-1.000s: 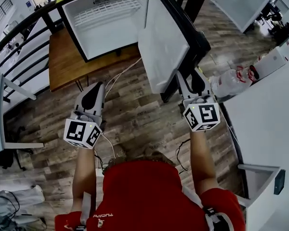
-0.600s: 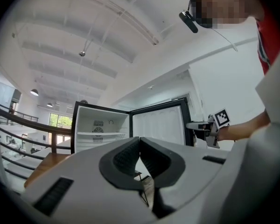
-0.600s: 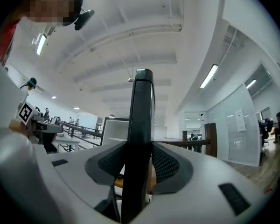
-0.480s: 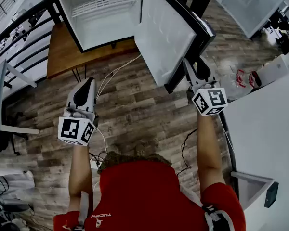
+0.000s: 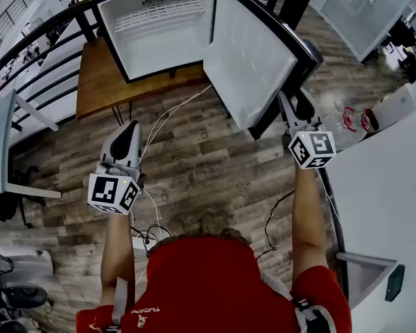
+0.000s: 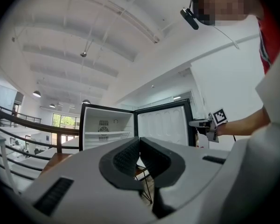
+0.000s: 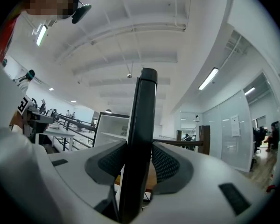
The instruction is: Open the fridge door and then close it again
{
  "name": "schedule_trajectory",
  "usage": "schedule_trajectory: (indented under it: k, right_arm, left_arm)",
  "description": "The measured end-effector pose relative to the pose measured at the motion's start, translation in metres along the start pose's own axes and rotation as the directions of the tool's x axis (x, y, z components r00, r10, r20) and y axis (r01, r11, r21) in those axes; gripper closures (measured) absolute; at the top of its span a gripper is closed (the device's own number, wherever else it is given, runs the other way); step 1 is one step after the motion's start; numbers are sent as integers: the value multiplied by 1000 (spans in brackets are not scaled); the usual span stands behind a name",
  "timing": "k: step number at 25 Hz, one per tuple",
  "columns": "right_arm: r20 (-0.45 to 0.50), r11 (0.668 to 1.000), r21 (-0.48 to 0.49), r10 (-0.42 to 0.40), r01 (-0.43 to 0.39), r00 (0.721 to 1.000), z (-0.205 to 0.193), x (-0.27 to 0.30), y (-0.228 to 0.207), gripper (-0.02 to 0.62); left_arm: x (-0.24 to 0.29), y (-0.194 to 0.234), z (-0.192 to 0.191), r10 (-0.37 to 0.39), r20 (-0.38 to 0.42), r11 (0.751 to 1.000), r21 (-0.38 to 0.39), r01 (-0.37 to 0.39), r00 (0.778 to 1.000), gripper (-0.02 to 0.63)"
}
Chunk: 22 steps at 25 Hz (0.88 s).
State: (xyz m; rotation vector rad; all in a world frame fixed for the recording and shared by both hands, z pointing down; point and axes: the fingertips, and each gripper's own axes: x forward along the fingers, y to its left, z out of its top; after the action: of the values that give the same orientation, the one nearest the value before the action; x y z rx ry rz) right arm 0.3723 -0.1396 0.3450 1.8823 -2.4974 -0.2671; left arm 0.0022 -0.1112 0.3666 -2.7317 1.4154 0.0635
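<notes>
the fridge door (image 5: 253, 54) stands swung wide to the right of the fridge (image 5: 159, 26), its white inner face turned toward the person. the door's free black edge sits between the jaws of the right gripper (image 5: 296, 106). in the right gripper view that edge (image 7: 142, 125) runs upright through the gripper (image 7: 139, 160), and the jaws stand part-way apart, both ribbed pads pressed against its sides. the right arm (image 5: 306, 214) reaches straight out from the shoulder toward the fridge, with the gripper held about level and its marker cube facing up.

the left gripper (image 5: 127, 132) hangs in front of the fridge and well apart from it, over the wood floor (image 5: 194, 158), on an outstretched left arm (image 5: 116, 255). in its own view the jaws (image 6: 139, 146) are closed together with nothing between them. they point at the fridge's white interior (image 6: 107, 129) and its shelf (image 6: 102, 133). the fridge rests on a wooden table (image 5: 104, 82).
</notes>
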Motion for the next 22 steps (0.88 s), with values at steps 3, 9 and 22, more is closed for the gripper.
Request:
schedule_trajectory:
  k: [3, 9, 22]
  right_arm:
    - [-4, 1000, 0, -20, 20, 1000, -1, 0, -6, 408]
    - [-4, 997, -5, -72, 72, 997, -3, -3, -19, 408]
    - [14, 999, -38, -2, 2, 1000, 7, -3, 18, 408]
  left_arm:
    - [-3, 6, -1, -4, 0, 1000, -2, 4, 1000, 597]
    - [-8, 20, -5, -1, -3, 1000, -5, 1, 1000, 597]
    - [-16, 35, -4, -8, 8, 1000, -20, 8, 1000, 597]
